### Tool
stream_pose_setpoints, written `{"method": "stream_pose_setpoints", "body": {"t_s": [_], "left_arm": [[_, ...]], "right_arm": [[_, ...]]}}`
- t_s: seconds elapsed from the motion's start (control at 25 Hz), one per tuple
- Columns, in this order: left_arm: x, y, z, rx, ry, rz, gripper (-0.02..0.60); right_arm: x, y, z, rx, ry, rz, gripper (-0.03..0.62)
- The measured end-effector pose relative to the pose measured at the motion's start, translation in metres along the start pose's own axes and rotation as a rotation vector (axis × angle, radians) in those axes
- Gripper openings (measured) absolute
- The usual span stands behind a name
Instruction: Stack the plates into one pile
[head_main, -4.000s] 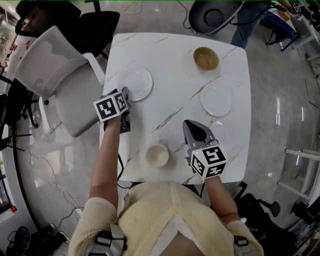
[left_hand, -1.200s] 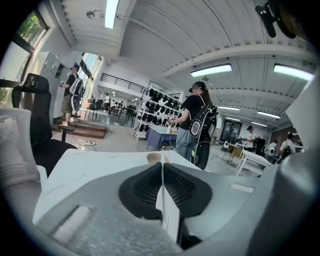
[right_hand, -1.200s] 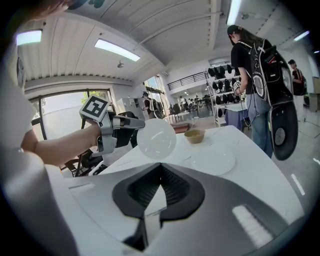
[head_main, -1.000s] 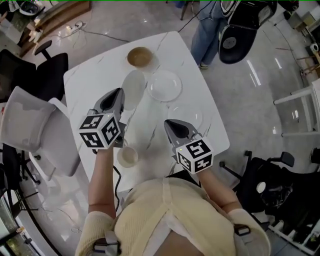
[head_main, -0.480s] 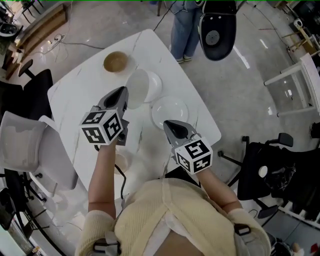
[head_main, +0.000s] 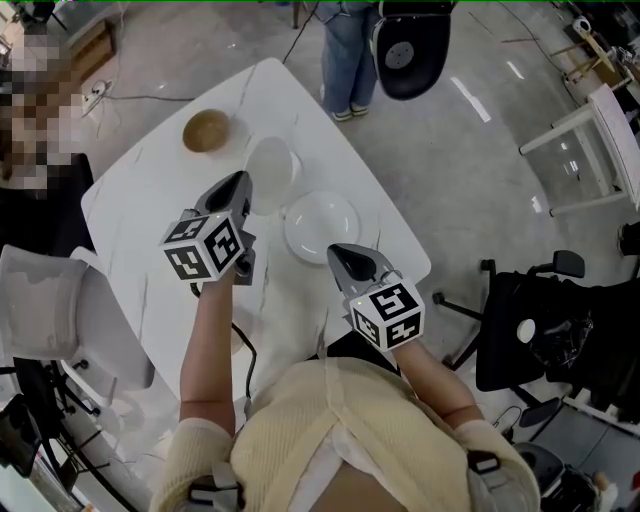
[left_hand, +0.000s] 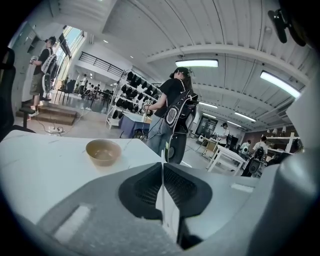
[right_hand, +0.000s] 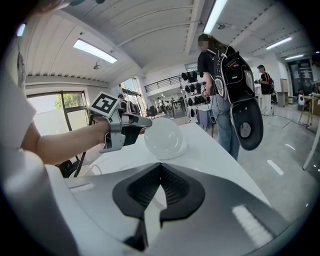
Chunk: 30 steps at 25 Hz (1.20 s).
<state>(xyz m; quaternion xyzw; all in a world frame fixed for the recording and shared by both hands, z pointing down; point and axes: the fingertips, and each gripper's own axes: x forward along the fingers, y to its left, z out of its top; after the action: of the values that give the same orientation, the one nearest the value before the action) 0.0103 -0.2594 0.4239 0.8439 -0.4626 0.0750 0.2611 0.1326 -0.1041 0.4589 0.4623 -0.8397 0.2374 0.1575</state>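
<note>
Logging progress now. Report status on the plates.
Left claw shut on tilted plate. Right claw shut on second plate. Not stacked yet. Brown bowl beyond, apart.

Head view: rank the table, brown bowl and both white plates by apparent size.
1. table
2. nearer plate
3. tilted plate, foreshortened, so the true order of the plates is unsure
4. brown bowl

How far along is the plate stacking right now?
Done: no finished pile shows yet. In hand: the left tongs are shut on the rim of a tilted round white plate, which in the right gripper view hangs over what looks like a further white plate lying on the white marble table; the right tongs are shut on a second round white plate. Still to do: lower both held plates into one pile.
</note>
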Motion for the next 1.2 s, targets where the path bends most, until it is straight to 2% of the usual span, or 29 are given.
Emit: {"method": "stream_pose_setpoints", "body": {"t_s": [0.48, 0.88, 1.2], "left_arm": [[0.014, 0.018, 0.001, -0.065, -0.016, 0.080, 0.010], [0.016, 0.052, -0.011, -0.095, 0.035, 0.184, 0.021], [0.022, 0.077, -0.036, -0.105, 0.112, 0.261, 0.041]], "right_arm": [[-0.001, -0.018, 0.001, 0.008, 0.005, -0.001, 0.003], [0.008, -0.022, 0.004, 0.005, 0.020, 0.026, 0.003], [0.013, -0.028, 0.005, 0.006, 0.027, 0.035, 0.003]]}}
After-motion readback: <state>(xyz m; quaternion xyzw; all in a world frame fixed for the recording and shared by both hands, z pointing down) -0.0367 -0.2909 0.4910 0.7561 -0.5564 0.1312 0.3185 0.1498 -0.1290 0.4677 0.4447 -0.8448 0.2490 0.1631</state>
